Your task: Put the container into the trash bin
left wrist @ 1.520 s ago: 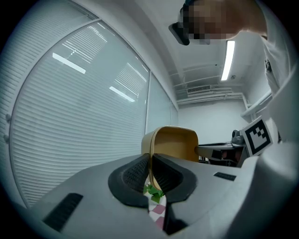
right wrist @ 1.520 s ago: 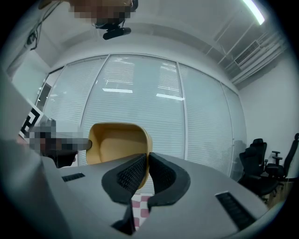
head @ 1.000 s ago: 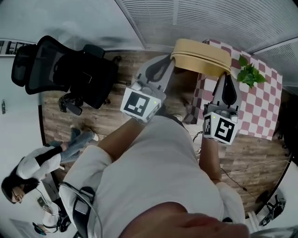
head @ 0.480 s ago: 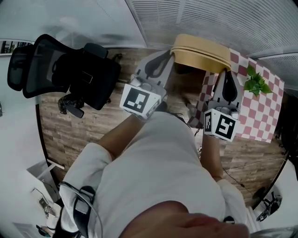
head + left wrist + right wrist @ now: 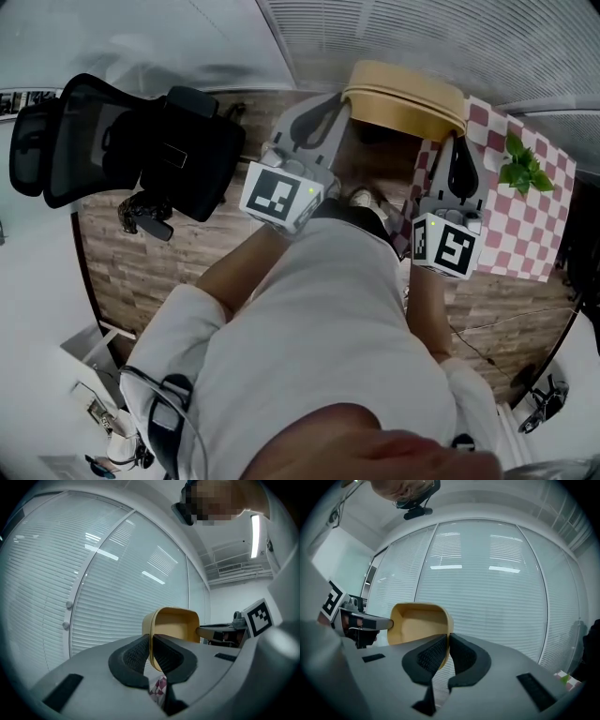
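Note:
A tan plastic container (image 5: pixel 403 98) hangs in the air in front of me, carried by both grippers. My left gripper (image 5: pixel 343 105) is shut on its left rim, and my right gripper (image 5: pixel 459 141) is shut on its right rim. In the left gripper view the container's thin wall (image 5: pixel 176 625) sits pinched between the black pads (image 5: pixel 136 656), its hollow facing the camera. The right gripper view shows the same container (image 5: pixel 419 623) clamped at its edge by the right gripper (image 5: pixel 446 653), with the left gripper (image 5: pixel 363 620) holding the far side. No trash bin shows in any view.
A black office chair (image 5: pixel 131 141) stands on the wooden floor (image 5: pixel 141 253) at the left. A table with a red-and-white checked cloth (image 5: pixel 525 225) and a green plant (image 5: pixel 523 169) is at the right. Window blinds (image 5: pixel 422 37) run along the wall ahead.
My body and both grippers have shifted across the room with the container still held. A seated person at the lower left has passed out of view, and the checked table has slid rightward.

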A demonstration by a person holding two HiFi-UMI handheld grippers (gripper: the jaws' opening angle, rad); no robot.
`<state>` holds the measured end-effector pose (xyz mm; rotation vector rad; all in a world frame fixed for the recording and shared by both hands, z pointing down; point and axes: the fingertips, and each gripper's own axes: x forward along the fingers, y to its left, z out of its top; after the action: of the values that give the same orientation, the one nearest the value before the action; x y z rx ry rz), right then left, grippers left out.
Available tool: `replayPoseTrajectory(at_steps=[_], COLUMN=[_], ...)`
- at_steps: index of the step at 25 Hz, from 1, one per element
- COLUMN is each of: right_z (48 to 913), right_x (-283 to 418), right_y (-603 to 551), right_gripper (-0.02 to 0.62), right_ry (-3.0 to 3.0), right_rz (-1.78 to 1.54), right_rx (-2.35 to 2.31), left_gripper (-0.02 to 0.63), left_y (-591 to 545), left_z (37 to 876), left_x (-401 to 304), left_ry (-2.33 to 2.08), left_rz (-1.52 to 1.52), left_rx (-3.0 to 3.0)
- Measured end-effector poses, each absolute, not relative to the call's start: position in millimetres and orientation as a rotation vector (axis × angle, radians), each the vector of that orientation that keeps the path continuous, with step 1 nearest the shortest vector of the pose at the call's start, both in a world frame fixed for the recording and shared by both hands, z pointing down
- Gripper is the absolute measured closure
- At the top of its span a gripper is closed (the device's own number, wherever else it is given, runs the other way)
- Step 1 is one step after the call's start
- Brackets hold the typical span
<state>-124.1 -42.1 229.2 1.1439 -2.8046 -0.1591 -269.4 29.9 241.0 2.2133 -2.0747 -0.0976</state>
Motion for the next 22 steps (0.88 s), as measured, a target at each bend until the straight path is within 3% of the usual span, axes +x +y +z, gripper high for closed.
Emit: replayPoseTrajectory(at_steps=[22], right_z=[241.5], right_x=[-98.2], right_y=[-89.2], right_gripper=[0.551], right_ry=[-2.792], right_rz=[-0.108], right_rx=[1.178], left_gripper=[0.557], left_y=[-19.0], left_z=[250.2], left_x=[-244.6], left_ry=[-2.036], left_rz=[-0.064], left_rx=[2.212])
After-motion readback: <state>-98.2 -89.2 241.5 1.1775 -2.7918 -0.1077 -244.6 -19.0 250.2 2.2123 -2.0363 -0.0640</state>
